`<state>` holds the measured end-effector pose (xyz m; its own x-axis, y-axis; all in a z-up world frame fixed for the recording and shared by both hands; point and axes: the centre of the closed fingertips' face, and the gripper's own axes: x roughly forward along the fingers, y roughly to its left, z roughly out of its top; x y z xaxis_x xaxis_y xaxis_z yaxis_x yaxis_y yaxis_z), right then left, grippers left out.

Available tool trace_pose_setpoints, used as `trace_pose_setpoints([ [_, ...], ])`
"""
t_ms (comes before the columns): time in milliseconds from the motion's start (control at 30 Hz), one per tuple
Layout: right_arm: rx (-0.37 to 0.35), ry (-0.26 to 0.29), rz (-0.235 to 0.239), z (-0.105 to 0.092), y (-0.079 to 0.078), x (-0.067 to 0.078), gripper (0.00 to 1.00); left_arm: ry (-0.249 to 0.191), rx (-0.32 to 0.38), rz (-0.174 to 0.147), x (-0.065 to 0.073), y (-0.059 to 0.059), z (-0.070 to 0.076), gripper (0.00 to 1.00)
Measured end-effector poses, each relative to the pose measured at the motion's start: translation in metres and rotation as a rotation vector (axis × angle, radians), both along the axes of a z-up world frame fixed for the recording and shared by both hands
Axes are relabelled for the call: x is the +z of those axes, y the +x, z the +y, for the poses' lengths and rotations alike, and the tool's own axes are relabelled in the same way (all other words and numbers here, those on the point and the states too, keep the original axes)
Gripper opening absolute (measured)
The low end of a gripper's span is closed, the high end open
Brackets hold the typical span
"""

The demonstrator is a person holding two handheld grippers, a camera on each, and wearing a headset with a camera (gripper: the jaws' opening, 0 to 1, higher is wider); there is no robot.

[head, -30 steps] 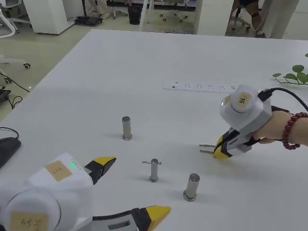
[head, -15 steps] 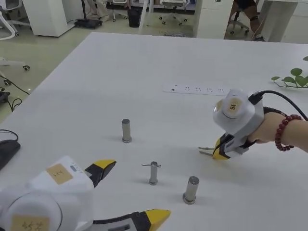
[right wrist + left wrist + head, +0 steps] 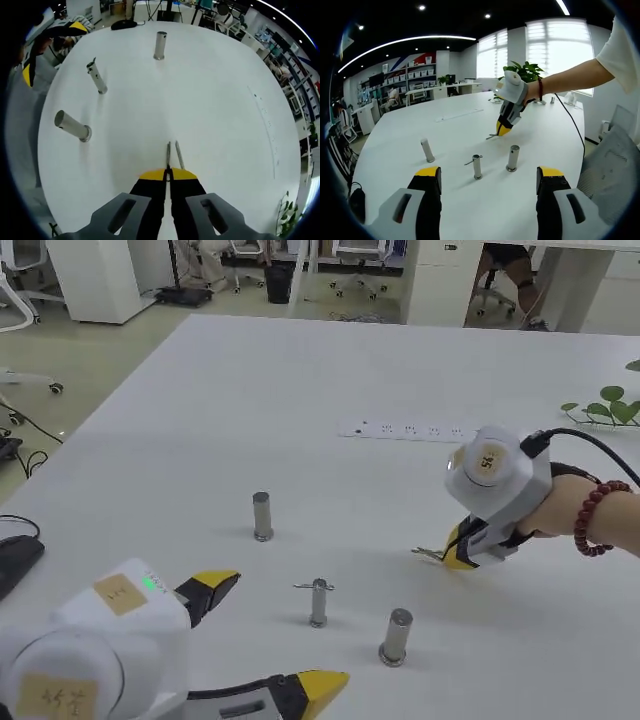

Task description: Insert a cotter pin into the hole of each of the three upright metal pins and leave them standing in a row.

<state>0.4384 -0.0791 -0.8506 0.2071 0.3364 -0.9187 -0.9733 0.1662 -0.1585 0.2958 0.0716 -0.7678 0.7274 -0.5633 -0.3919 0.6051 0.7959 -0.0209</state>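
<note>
Head view, middle pin: the middle pin (image 3: 319,605) stands upright on the table (image 3: 300,400). A seated cotter pin (image 3: 312,586) crosses it near the top, with its ends sticking out on both sides. This one looks finished.
Far pin: the far pin (image 3: 262,515) stands upright, up and to the left of the middle pin. Nothing sticks out of it, so I judge it unfilled.
Near pin: the near pin (image 3: 396,636) stands upright, just down and to the right of the middle pin, and is bare as well.
Row: the three stand apart in a slanted line, from far left to near right.
Held cotter pin: the held cotter pin (image 3: 428,554) pokes from the tip of the right gripper (image 3: 452,556). It is low over the table, to the right of the row and apart from every pin.
Right gripper: the jaws are pressed together on the held cotter pin. In the right gripper view its two legs run straight forward from the tips.
Left gripper: the left gripper (image 3: 275,632) has its jaws wide apart and holds nothing. It is at the near left, short of the row.
Progress: about a third done by my reading. Two pins are left, and the cotter pin for one of them is in hand.
Containers: the only holders here are the holes in the pins. The middle pin's hole carries its cotter pin; the other two holes are too small to make out.
Surroundings: a power strip (image 3: 405,429) lies farther back on the table, and a plant (image 3: 605,405) is at the right edge.
</note>
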Motion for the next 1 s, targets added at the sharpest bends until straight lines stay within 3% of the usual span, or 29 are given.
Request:
trace_pose_setpoints([
  [333,0.024,0.028,-0.060,0.005,-0.009,0.027,0.03,-0.018,-0.007,-0.009,0.012,0.007,-0.001,0.70],
  [467,0.040,0.056,-0.086,0.010,-0.017,0.041,0.03,-0.057,-0.004,-0.001,0.019,0.011,-0.002,0.65],
  [633,0.065,0.087,-0.117,0.017,-0.027,0.056,0.03,-0.062,-0.003,0.004,0.023,0.015,-0.004,0.60],
  [800,0.099,0.107,-0.140,0.024,-0.036,0.067,0.03,-0.095,-0.012,0.021,0.028,0.018,-0.010,0.56],
  [1000,0.150,0.135,-0.167,0.036,-0.053,0.080,0.03,-0.093,-0.028,0.036,0.029,0.021,-0.017,0.51],
])
